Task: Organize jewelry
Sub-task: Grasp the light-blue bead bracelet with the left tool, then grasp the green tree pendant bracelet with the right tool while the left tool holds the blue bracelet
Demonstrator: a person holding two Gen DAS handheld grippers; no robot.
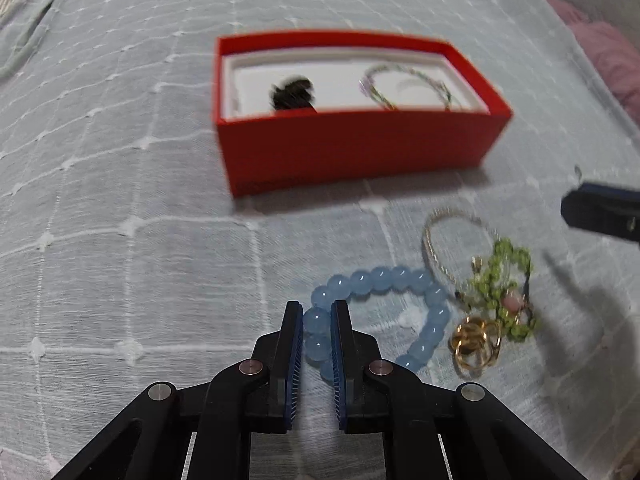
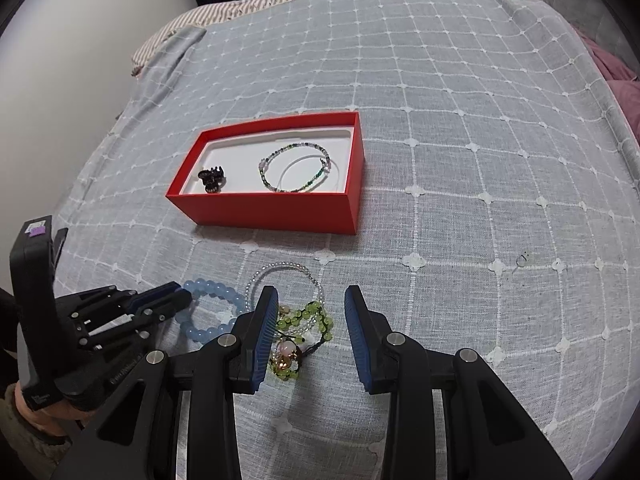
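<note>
A red box (image 1: 352,148) (image 2: 280,208) with a white inside holds a black hair claw (image 1: 294,94) (image 2: 212,178) and a thin green beaded bracelet (image 1: 404,86) (image 2: 296,170). In front of it on the bedspread lies a blue bead bracelet (image 1: 400,276) (image 2: 216,292), a clear bead loop (image 1: 452,240) (image 2: 288,270), a green bead bracelet (image 1: 508,280) (image 2: 304,318) and gold rings (image 1: 476,344). My left gripper (image 1: 316,308) (image 2: 180,294) is shut on the blue bracelet's beads. My right gripper (image 2: 312,292) is open above the green bracelet; one of its fingertips (image 1: 600,212) shows in the left wrist view.
A grey checked bedspread (image 2: 460,160) covers the bed. A striped pillow (image 2: 248,4) lies at the far edge, pink fabric (image 2: 616,68) at the right edge and a white wall (image 2: 80,40) on the left.
</note>
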